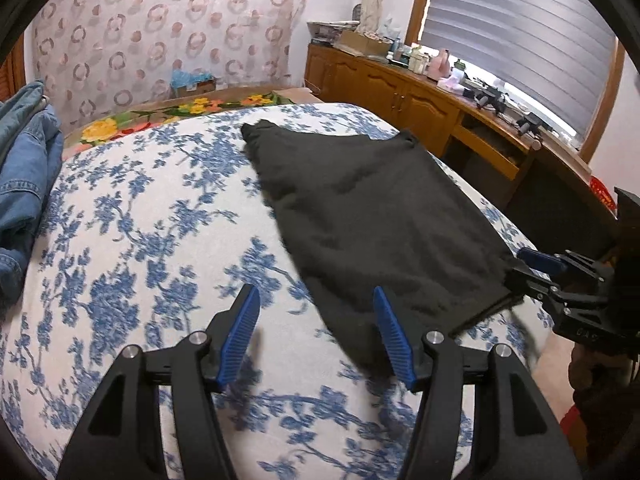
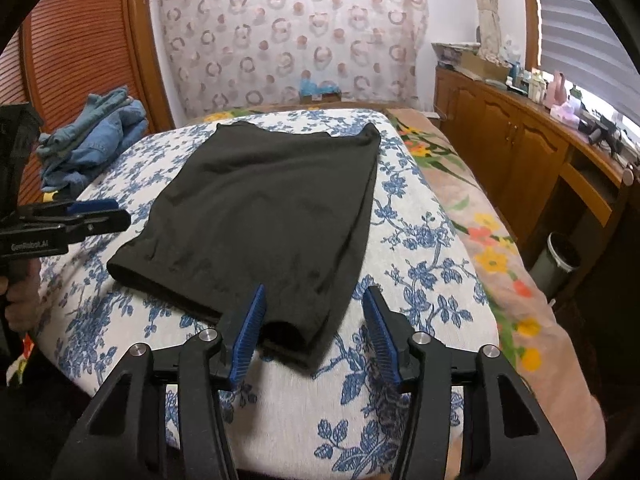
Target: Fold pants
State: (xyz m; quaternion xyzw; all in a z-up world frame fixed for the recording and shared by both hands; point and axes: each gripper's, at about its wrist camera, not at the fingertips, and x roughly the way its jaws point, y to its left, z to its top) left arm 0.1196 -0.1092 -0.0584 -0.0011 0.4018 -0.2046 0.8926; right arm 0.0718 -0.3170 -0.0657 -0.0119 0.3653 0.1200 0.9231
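Dark, almost black pants (image 1: 380, 208) (image 2: 272, 200) lie flat on the blue-flowered bed cover (image 1: 140, 220) (image 2: 420, 260), folded into one wide strip that runs away from me. My left gripper (image 1: 315, 292) is open at the strip's near left edge, its right finger (image 1: 390, 332) over the cloth and its left finger over bare cover. In the right wrist view the left gripper (image 2: 120, 212) hovers beside that edge. My right gripper (image 2: 316, 290) (image 1: 516, 268) is open, and the near right corner of the pants lies between its fingers without being pinched.
A heap of blue denim clothes (image 1: 24, 168) (image 2: 92, 136) sits at the bed's far left. A flowered blanket (image 2: 480, 220) covers the bed's right side. Wooden cabinets (image 1: 400, 96) (image 2: 520, 148) with clutter line the right wall. A bin (image 2: 560, 264) stands on the floor there.
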